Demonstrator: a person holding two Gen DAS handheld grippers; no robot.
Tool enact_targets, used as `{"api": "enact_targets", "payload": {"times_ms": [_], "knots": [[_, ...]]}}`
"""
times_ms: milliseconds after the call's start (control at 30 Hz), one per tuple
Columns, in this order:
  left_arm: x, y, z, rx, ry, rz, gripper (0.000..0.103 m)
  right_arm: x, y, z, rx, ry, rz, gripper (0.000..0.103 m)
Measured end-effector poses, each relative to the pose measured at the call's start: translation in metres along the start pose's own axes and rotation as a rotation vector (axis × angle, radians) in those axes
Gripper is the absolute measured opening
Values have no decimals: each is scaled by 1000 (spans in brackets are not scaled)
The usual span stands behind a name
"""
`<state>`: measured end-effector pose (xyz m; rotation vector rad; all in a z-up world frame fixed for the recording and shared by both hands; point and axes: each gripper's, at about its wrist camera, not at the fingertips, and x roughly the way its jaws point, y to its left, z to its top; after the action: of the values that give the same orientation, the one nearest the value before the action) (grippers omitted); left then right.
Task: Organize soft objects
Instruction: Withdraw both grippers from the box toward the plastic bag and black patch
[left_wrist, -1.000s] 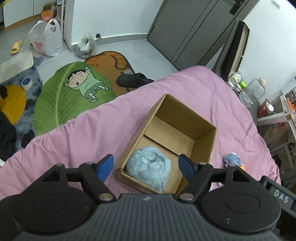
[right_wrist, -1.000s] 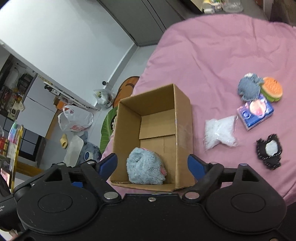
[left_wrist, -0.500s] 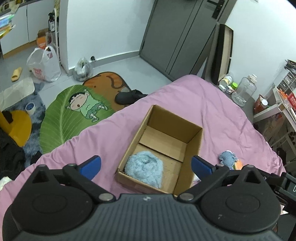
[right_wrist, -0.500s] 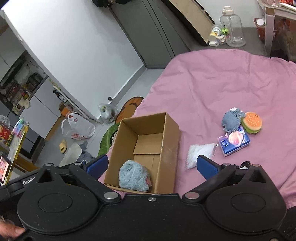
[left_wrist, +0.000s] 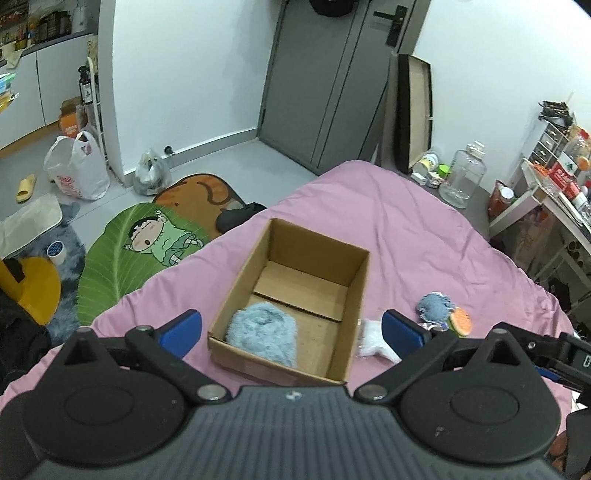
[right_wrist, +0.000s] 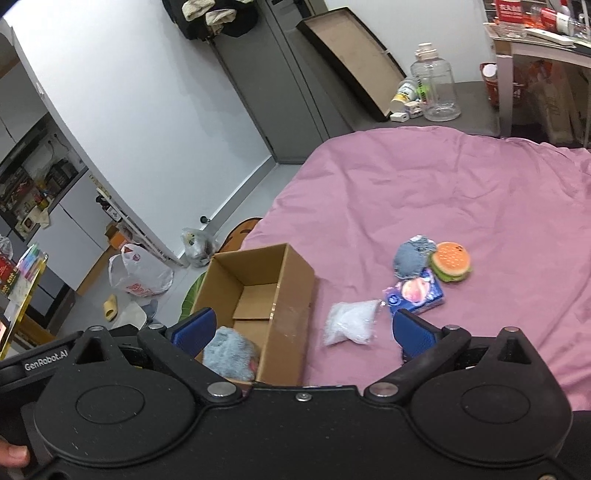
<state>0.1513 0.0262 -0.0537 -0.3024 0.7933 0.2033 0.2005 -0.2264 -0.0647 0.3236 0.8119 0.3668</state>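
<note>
Left hand-held gripper (left_wrist: 291, 328): jaws spread wide, empty, hovering over the cardboard box (left_wrist: 236, 291) on the pink bed (left_wrist: 406, 229). Fluffy blue plush (left_wrist: 264, 332) sits in the box's near corner. Right hand-held gripper (right_wrist: 301, 330): also released, empty. Outside the box, left to right: clear plastic bag (right_wrist: 349, 321), tissue pack (right_wrist: 415, 295), grey-blue knit piece (right_wrist: 410, 256), burger plush (right_wrist: 450, 261) touching it. All look light and squashy. You likely take the bag next; it looks slippery, so pinch mid-body, not the corner. Burger: squeeze across the bun.
</note>
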Motion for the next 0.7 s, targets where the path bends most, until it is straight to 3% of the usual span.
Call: {"api": "enact_targets", "payload": {"times_ms": [367,467,700], "knots": [[-5,-36,-12,43,24,-27,103,-20,-31,-10,-19,-17,-55,103],[-2,-41,-15,18,70,-36,103,-23,-39,-12,-22,-12,-60,103],[2,-53,-24,-3,96,-51,103,-26,-57,-14,-18,3,-67,103]]}}
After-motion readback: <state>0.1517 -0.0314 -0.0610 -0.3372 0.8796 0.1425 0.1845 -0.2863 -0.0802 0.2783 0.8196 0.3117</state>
